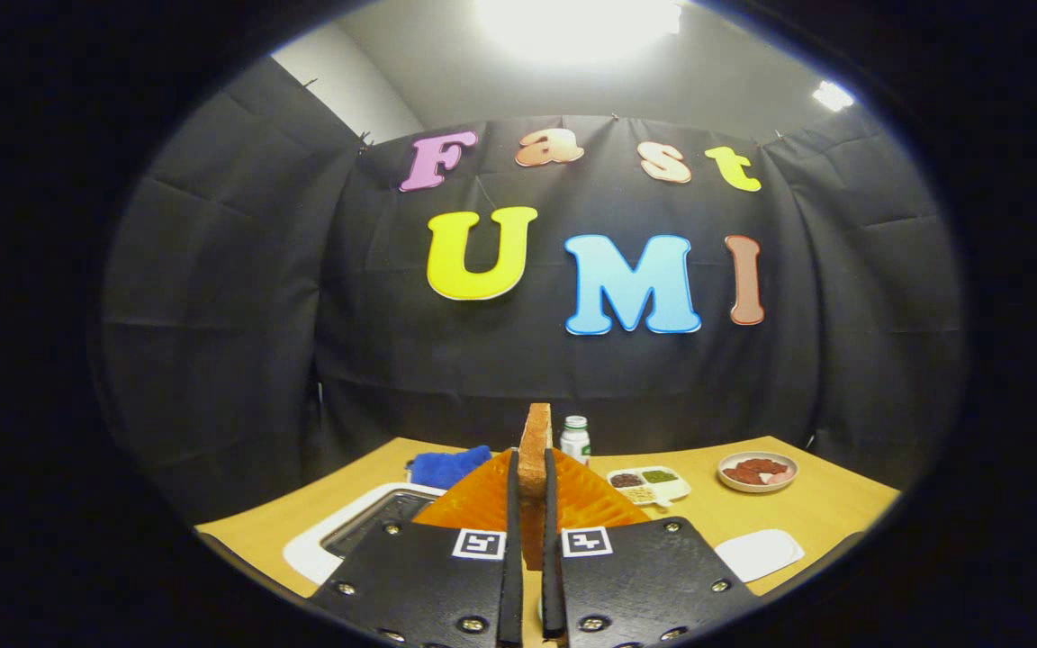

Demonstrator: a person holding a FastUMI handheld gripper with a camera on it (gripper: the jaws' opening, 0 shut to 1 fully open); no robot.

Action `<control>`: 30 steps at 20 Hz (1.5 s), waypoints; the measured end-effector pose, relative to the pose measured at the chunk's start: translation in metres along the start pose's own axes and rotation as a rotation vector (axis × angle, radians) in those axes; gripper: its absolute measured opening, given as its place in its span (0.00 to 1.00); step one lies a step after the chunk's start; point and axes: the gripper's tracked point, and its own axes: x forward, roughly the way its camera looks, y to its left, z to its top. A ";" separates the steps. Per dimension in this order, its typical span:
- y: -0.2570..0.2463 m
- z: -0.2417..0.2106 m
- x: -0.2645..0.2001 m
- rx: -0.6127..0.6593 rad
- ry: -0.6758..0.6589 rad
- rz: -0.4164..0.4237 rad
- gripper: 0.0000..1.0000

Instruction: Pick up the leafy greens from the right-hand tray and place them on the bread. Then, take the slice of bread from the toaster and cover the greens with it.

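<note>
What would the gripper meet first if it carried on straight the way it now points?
Holding the bread slice upright between its fingers, the gripper would probably meet the black cloth wall. The green-capped bottle stands just beside that line, though depth is unclear.

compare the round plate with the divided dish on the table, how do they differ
The round plate is circular and holds reddish pieces; the divided dish is squarish with compartments of dark, green and pale bits. The plate sits farther right of the gripper, which is shut on the bread slice. Both rest on the wooden table.
</note>
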 end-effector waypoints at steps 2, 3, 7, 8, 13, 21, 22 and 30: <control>-0.018 -0.012 0.005 0.001 0.028 -0.023 0.08; -0.027 -0.017 0.007 0.002 0.040 -0.033 0.08; -0.057 -0.037 0.010 0.007 0.083 -0.056 0.08; -0.063 -0.042 0.008 0.001 0.091 -0.051 0.08; -0.078 -0.071 -0.011 0.034 0.127 0.073 0.09; -0.097 -0.106 -0.038 0.126 0.183 0.198 0.09; -0.091 -0.110 -0.041 0.139 0.193 0.225 0.08; -0.074 -0.136 -0.039 0.261 0.244 0.359 0.08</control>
